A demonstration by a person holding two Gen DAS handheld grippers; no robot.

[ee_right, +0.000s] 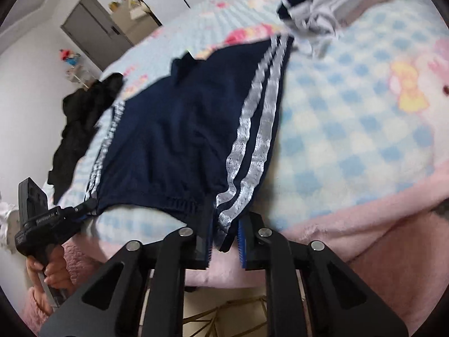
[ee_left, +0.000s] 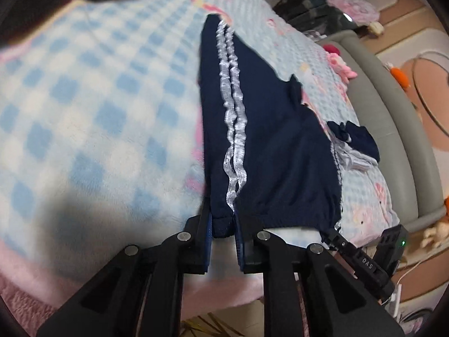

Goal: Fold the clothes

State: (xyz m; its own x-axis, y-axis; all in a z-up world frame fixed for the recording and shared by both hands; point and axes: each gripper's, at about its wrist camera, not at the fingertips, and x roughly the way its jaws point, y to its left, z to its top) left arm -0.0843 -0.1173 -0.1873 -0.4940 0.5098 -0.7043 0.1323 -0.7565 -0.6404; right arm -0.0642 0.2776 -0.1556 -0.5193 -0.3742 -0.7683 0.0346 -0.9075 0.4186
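Note:
Navy shorts [ee_left: 280,140] with two white side stripes lie spread on a blue-and-white checked blanket [ee_left: 98,98]. My left gripper [ee_left: 223,224] is shut on the waistband corner at one striped side seam. My right gripper [ee_right: 224,230] is shut on the opposite waistband corner of the shorts [ee_right: 174,140], also at a striped seam. The gathered elastic waistband sags between the two grips. The right gripper [ee_left: 334,231] shows at the lower right of the left wrist view. The left gripper [ee_right: 84,209] shows at the lower left of the right wrist view, with a hand [ee_right: 53,269] on its handle.
A small pile of navy and grey clothes [ee_right: 322,8] lies beyond the shorts; the same pile [ee_left: 353,143] sits near the grey padded bed frame [ee_left: 393,129]. A black garment [ee_right: 81,129] hangs over the bed's far side. A pink blanket edge [ee_right: 364,230] runs along the near side.

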